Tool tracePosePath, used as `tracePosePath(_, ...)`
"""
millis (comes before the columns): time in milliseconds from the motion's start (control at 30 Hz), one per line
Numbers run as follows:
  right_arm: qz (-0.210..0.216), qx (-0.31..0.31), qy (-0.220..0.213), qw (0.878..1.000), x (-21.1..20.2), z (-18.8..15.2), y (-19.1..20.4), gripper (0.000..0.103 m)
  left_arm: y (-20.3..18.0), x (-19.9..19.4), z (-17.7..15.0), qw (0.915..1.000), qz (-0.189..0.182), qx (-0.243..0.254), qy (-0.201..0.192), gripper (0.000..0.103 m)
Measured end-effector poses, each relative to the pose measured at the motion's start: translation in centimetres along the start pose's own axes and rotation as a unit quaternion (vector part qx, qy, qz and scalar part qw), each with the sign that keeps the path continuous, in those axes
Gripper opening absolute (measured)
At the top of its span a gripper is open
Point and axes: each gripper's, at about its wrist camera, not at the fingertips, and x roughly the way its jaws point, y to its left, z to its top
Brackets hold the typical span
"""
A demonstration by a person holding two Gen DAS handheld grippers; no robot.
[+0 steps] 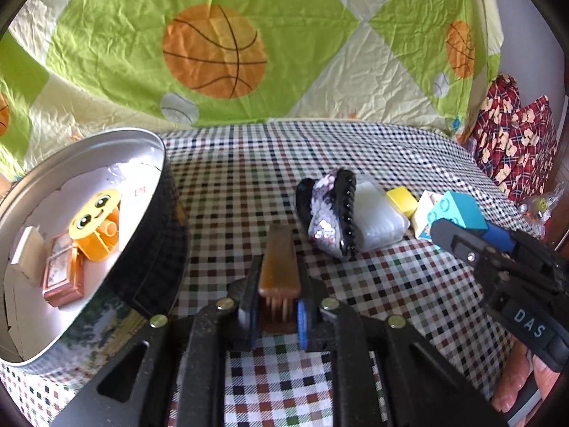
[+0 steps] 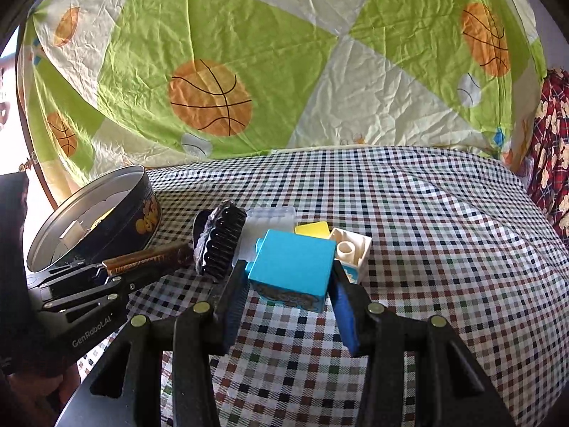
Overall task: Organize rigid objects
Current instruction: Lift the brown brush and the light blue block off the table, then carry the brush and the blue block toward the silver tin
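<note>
My left gripper (image 1: 277,306) is shut on a brown comb (image 1: 279,263), held just above the checked cloth, to the right of a round tin (image 1: 71,163). The tin holds a yellow smiley-face block (image 1: 94,220), a pink frame and a cream piece. My right gripper (image 2: 290,291) is shut on a blue toy block (image 2: 293,267), lifted slightly off the cloth. Behind it lie a white block (image 2: 352,249), a yellow block (image 2: 313,229), a clear plastic piece (image 2: 272,219) and a black sequined hair clip (image 2: 218,245). The right gripper also shows at the right of the left wrist view, around the blue block (image 1: 458,210).
A checked cloth (image 2: 444,249) covers the table. A green and cream quilt with basketballs (image 1: 213,49) hangs close behind it. Red patterned fabric (image 1: 515,142) sits at the far right. A person's fingers (image 1: 522,384) show at the lower right.
</note>
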Motion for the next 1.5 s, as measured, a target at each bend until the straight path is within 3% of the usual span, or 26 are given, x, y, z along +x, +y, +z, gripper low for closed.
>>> tracePosePath(600, 0.003, -0.019, -0.039, 0.999, -1.2, 0.1, 1.9, 0.047, 0.6, -3.3, -0.8, 0.9978, 0.002, -0.009, -0.065, 0.013)
tracePosePath(1500, 0.006, -0.052, -0.083, 0.995, -2.8, -0.3, 3.8, 0.047, -0.3, -6.0, -1.6, 0.9903, 0.04, 0.009, -0.132, 0.013)
